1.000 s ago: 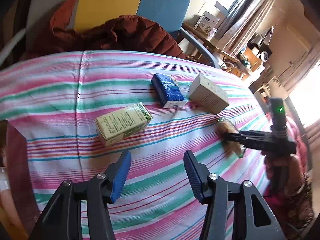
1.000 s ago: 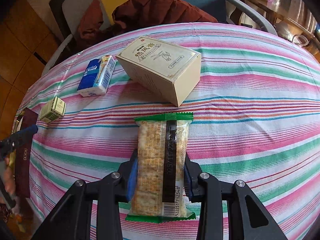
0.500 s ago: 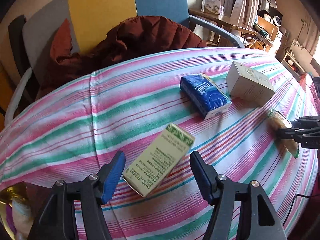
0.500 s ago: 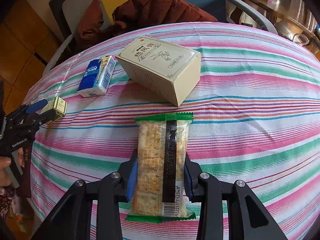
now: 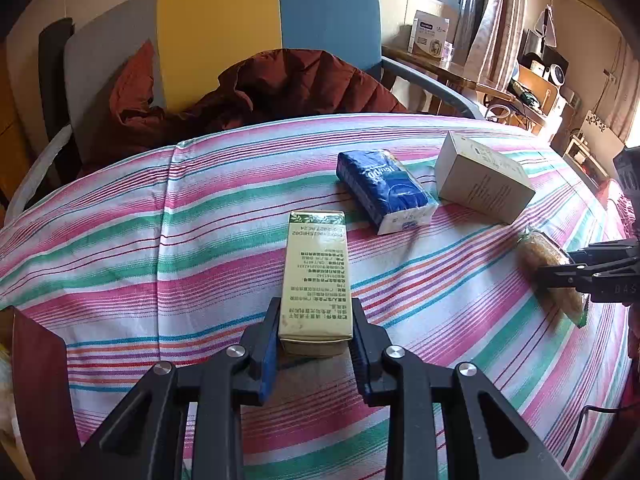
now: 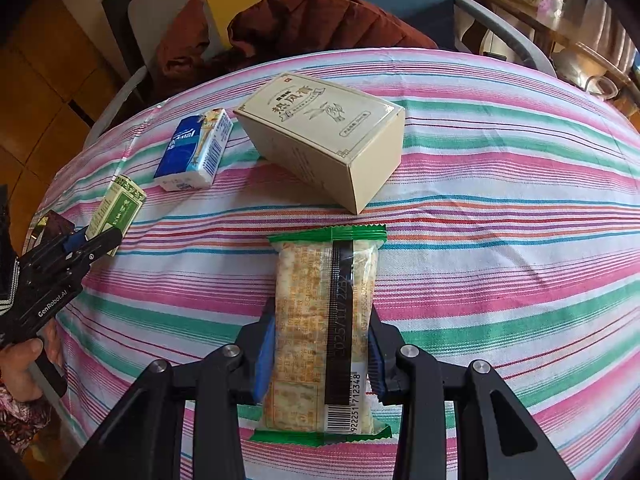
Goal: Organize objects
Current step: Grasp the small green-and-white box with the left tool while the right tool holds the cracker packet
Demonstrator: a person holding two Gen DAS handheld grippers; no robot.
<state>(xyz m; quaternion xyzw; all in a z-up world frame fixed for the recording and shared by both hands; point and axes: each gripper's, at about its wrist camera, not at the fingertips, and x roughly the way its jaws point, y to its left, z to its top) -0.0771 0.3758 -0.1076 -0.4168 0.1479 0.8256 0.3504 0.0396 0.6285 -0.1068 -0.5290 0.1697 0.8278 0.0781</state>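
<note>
**2 grips set, both at the near ends of their loads**

2 risks stand out. The left gripper [image 5: 315, 334] has just closed its jaws on the green carton [image 5: 317, 276], and its pads pinch only the carton's near end; if lifted quickly, the long free end could droop or twist out. The right gripper [image 6: 320, 354] is clenched on the cracker packet [image 6: 325, 330], and the soft wrapper could slip or the crackers crack under a hard squeeze. Swinging either load sideways could knock the blue tissue pack [image 5: 386, 190] or the beige box [image 5: 482, 176] lying between them on the striped tablecloth [image 5: 200, 240].

Both grippers slant steeply down toward the table, their loads resting on the cloth. A hand [image 6: 22, 364] holds the left gripper's handle at the table's edge.
</note>
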